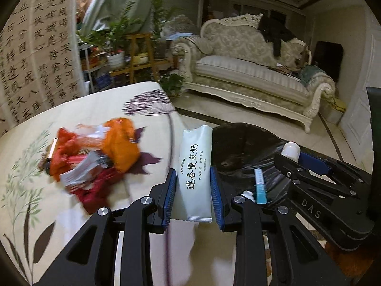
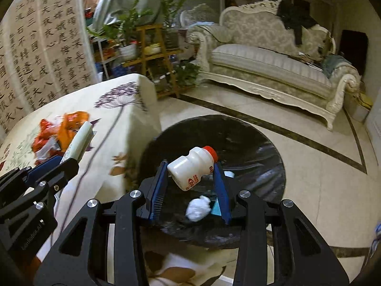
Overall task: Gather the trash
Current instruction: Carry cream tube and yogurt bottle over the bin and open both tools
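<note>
My left gripper (image 1: pixel 193 190) is shut on a pale green snack wrapper (image 1: pixel 196 166) with dark lettering, held upright over the table's edge. The same wrapper (image 2: pixel 79 140) shows at the left of the right wrist view. My right gripper (image 2: pixel 190 178) is shut on a small white bottle (image 2: pixel 193 166) with a red cap, tilted, above the black-lined bin (image 2: pixel 250 143). In the left wrist view that bottle (image 1: pixel 291 151) and the right gripper (image 1: pixel 295 159) sit at the right. A pile of orange and red wrappers (image 1: pixel 92 157) lies on the table.
The table (image 1: pixel 71 214) has a cream floral cloth and the bin stands on the floor against its corner. In the bin lie a crumpled white tissue (image 2: pixel 198 208) and a blue-and-white box (image 1: pixel 260 186). Beyond are a tiled floor (image 2: pixel 309 178), a sofa (image 1: pixel 250 76) and plant shelves (image 1: pixel 133 54).
</note>
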`<action>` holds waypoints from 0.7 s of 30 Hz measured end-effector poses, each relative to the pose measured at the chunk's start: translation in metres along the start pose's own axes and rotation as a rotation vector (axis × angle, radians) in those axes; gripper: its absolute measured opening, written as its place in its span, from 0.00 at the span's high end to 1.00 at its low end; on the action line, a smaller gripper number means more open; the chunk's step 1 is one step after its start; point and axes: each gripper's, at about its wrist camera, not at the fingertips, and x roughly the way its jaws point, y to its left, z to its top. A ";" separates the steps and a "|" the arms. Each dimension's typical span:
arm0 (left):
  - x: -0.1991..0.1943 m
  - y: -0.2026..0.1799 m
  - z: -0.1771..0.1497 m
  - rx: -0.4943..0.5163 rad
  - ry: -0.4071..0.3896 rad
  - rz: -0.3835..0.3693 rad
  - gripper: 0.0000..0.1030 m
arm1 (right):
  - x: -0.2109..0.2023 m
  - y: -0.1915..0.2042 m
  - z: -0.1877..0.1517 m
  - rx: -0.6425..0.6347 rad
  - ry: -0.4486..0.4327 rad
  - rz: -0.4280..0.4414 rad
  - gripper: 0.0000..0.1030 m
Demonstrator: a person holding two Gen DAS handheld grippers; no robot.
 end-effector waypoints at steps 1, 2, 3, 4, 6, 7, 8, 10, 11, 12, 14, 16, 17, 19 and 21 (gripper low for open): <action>0.003 -0.003 0.000 0.003 0.004 -0.005 0.71 | 0.003 -0.004 0.000 0.006 0.004 -0.006 0.63; 0.009 -0.009 0.003 0.011 0.009 -0.010 0.71 | 0.005 -0.008 0.000 0.011 0.008 -0.011 0.63; 0.012 -0.012 0.003 0.017 0.011 -0.012 0.71 | 0.007 -0.013 0.000 0.016 0.011 -0.015 0.63; 0.014 -0.015 0.003 0.021 0.014 -0.014 0.71 | 0.009 -0.016 0.000 0.020 0.014 -0.019 0.63; 0.021 -0.023 0.003 0.031 0.021 -0.017 0.71 | 0.014 -0.023 -0.001 0.028 0.022 -0.028 0.63; 0.022 -0.024 0.004 0.035 0.024 -0.018 0.71 | 0.015 -0.026 -0.001 0.031 0.025 -0.031 0.63; 0.026 -0.027 0.004 0.039 0.032 -0.020 0.71 | 0.018 -0.029 -0.001 0.034 0.029 -0.034 0.63; 0.034 -0.032 0.005 0.043 0.051 -0.023 0.71 | 0.023 -0.035 -0.002 0.039 0.037 -0.038 0.63; 0.036 -0.034 0.005 0.045 0.058 -0.023 0.71 | 0.025 -0.037 -0.003 0.042 0.041 -0.040 0.63; 0.039 -0.036 0.005 0.049 0.068 -0.023 0.70 | 0.027 -0.040 -0.003 0.045 0.046 -0.041 0.63; 0.043 -0.039 0.008 0.059 0.085 -0.027 0.69 | 0.031 -0.042 -0.003 0.049 0.054 -0.044 0.63; 0.045 -0.040 0.008 0.063 0.091 -0.024 0.69 | 0.034 -0.043 -0.003 0.056 0.060 -0.045 0.63; 0.047 -0.043 0.009 0.062 0.093 -0.022 0.67 | 0.035 -0.044 -0.004 0.061 0.064 -0.044 0.63; 0.050 -0.043 0.010 0.062 0.100 -0.020 0.65 | 0.037 -0.047 -0.004 0.075 0.069 -0.040 0.60; 0.051 -0.043 0.010 0.060 0.108 -0.021 0.56 | 0.037 -0.050 -0.004 0.086 0.066 -0.046 0.53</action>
